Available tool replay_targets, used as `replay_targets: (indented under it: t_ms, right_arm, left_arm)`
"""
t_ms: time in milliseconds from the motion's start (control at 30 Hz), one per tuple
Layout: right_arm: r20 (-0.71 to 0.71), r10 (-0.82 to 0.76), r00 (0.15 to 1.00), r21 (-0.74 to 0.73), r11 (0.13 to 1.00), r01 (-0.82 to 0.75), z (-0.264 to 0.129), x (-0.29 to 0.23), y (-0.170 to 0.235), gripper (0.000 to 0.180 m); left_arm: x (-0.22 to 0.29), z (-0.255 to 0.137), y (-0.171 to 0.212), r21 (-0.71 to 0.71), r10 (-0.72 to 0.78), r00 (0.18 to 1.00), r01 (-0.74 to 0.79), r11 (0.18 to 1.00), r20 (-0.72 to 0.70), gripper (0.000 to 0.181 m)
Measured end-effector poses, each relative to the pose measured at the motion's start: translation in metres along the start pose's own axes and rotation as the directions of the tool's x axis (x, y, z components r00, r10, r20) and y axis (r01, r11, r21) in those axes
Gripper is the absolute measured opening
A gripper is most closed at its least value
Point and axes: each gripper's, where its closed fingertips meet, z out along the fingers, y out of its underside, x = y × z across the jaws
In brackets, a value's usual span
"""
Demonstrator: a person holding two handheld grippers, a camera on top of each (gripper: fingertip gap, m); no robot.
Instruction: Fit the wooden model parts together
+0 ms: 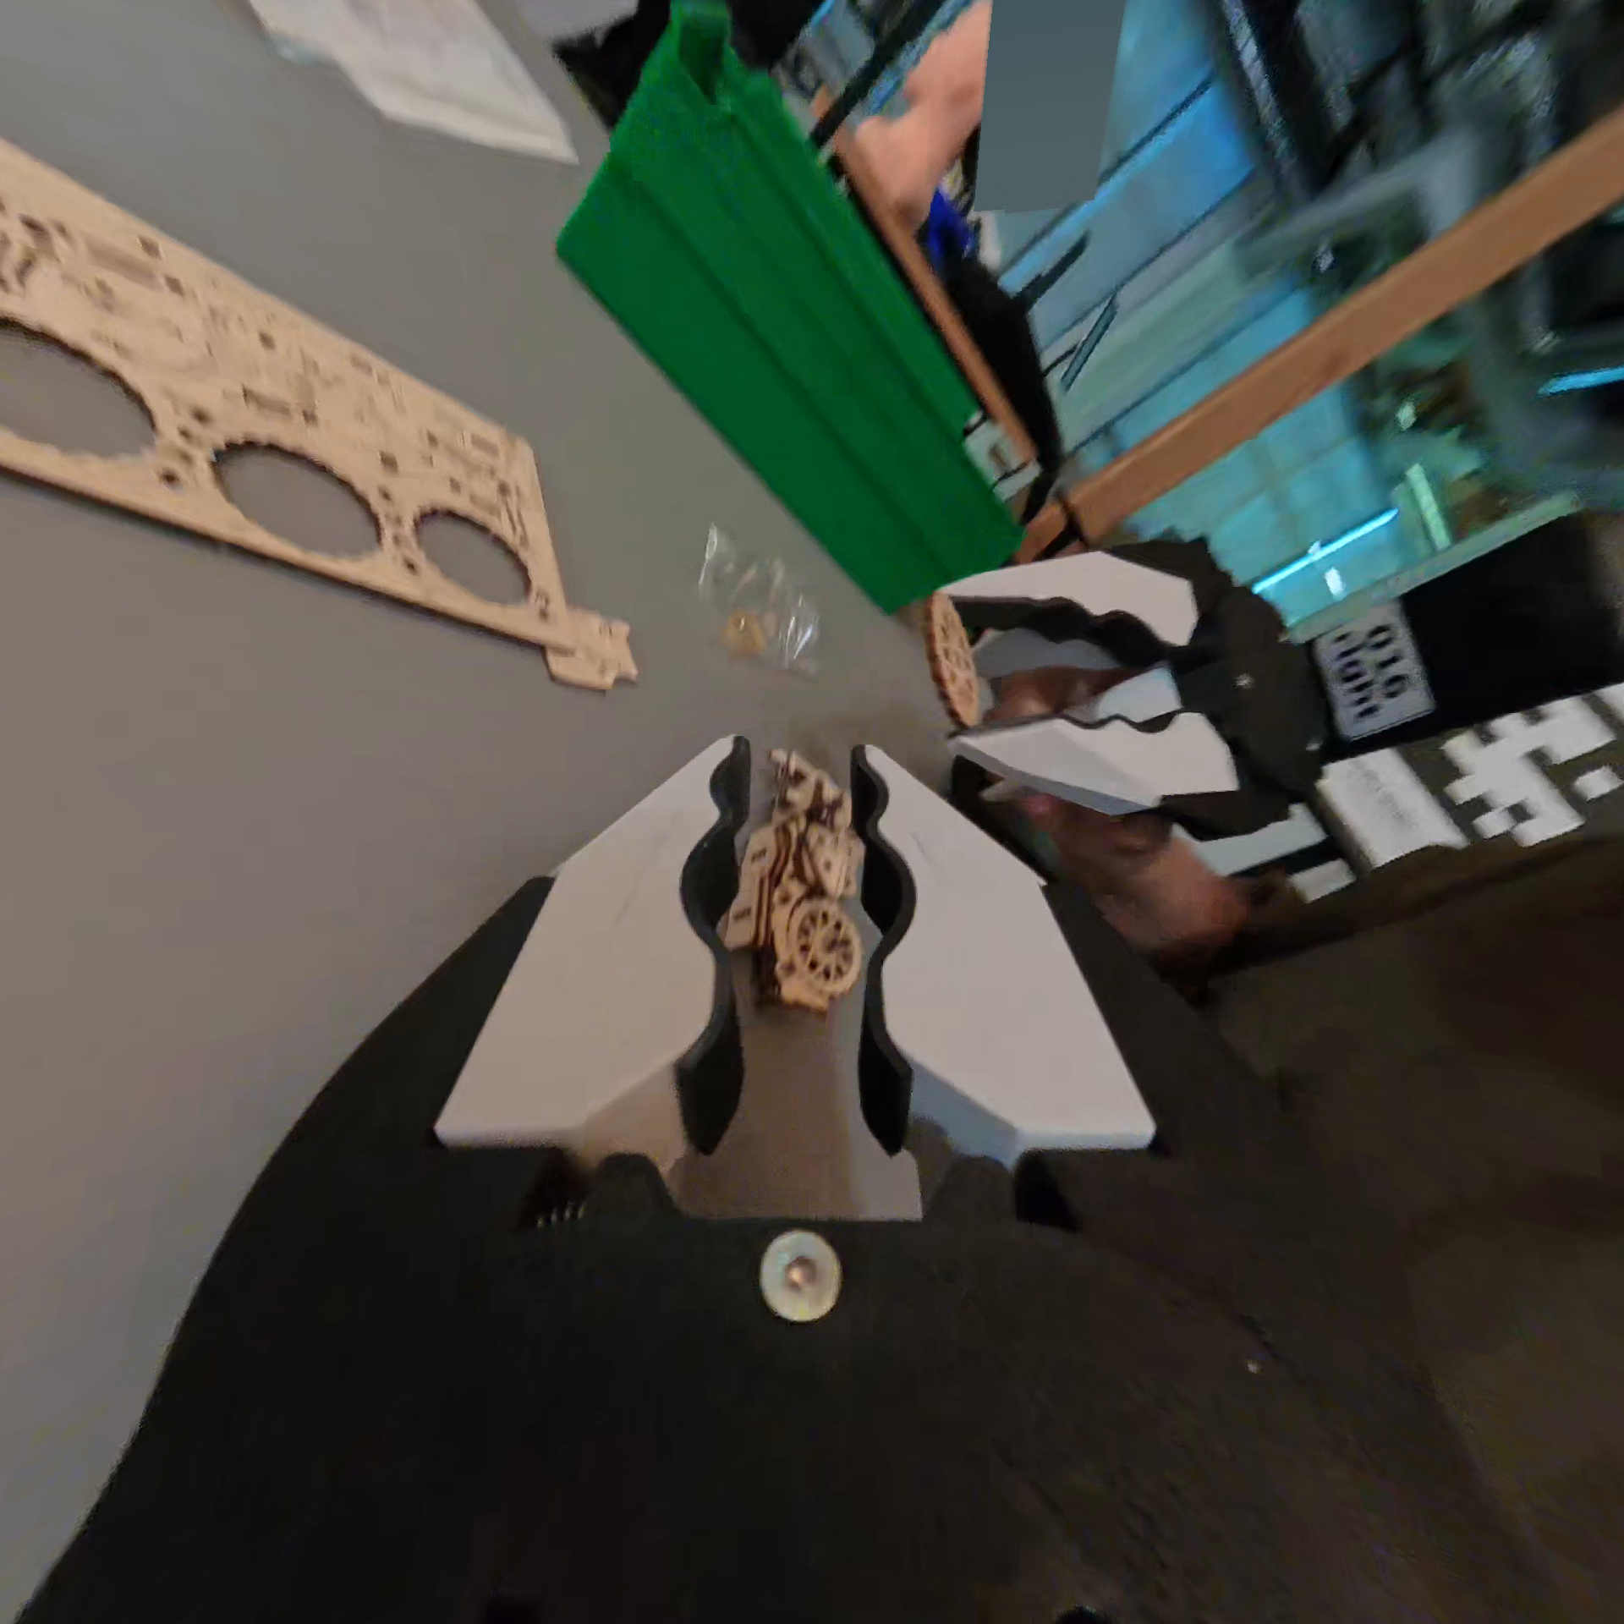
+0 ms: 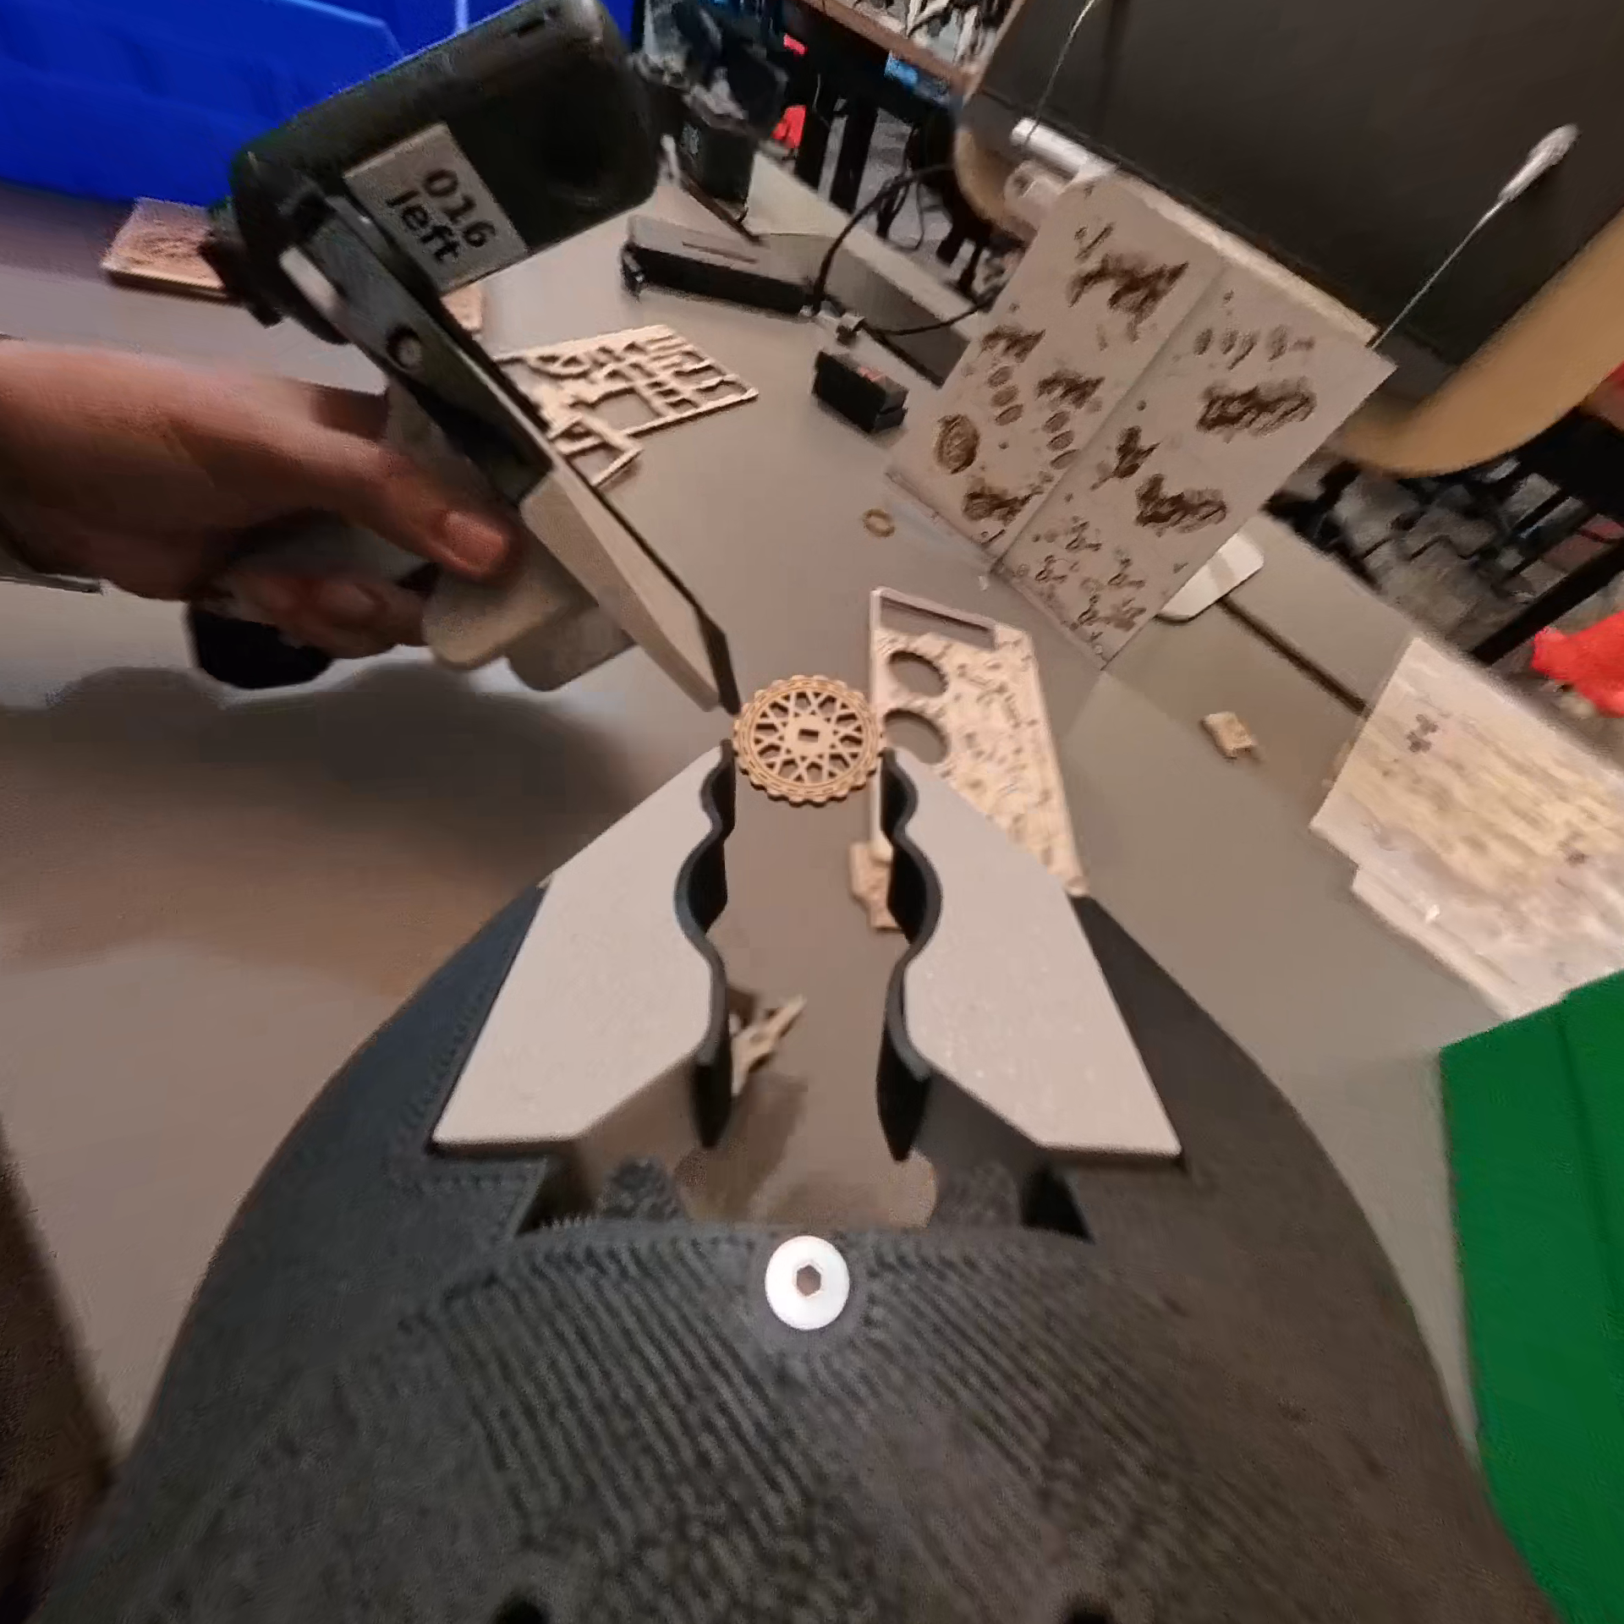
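A round wooden gear wheel (image 2: 807,736) is clamped flat between the tips of my right gripper (image 2: 807,760), above the grey table. In the left wrist view the wheel (image 1: 951,668) shows edge-on in the right gripper (image 1: 956,672), off to the right. A small wooden model assembly (image 1: 791,888) with a spoked wheel lies on the table, seen between the fingers of my left gripper (image 1: 801,751). The jaws stand apart around it without holding it. The left gripper's tip (image 2: 716,694) hovers just left of the gear wheel. The assembly (image 2: 764,1028) is partly hidden below my right fingers.
A green bin (image 1: 773,325) stands at the table's edge and shows again at the right (image 2: 1547,1230). Punched-out wooden sheets (image 1: 264,422) (image 2: 975,747) (image 2: 633,387), a small plastic bag (image 1: 760,606), instruction papers (image 2: 1494,817) and loose bits (image 2: 1228,734) lie around. A hand (image 2: 264,492) holds the left gripper. The grippers' ends are close to 5 centimetres from one another.
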Motion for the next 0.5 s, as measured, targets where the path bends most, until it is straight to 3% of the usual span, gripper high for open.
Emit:
replay_targets:
  t_ms: [200, 500]
  right_arm:
    - [0.068, 0.118, 0.991, -0.141, 0.984, -0.108, -0.029, -0.069, 0.044, 0.031]
    - [0.044, 0.272, 0.961, -0.211, 0.943, -0.258, -0.024, -0.083, 0.068, 0.031]
  left_arm:
    - [-0.005, 0.018, 0.04, -0.143, -0.033, 0.999, 0.031, 0.989, -0.014, 0.042]
    - [-0.001, 0.026, 0.058, -0.235, -0.033, 0.999, 0.027, 0.972, -0.022, 0.044]
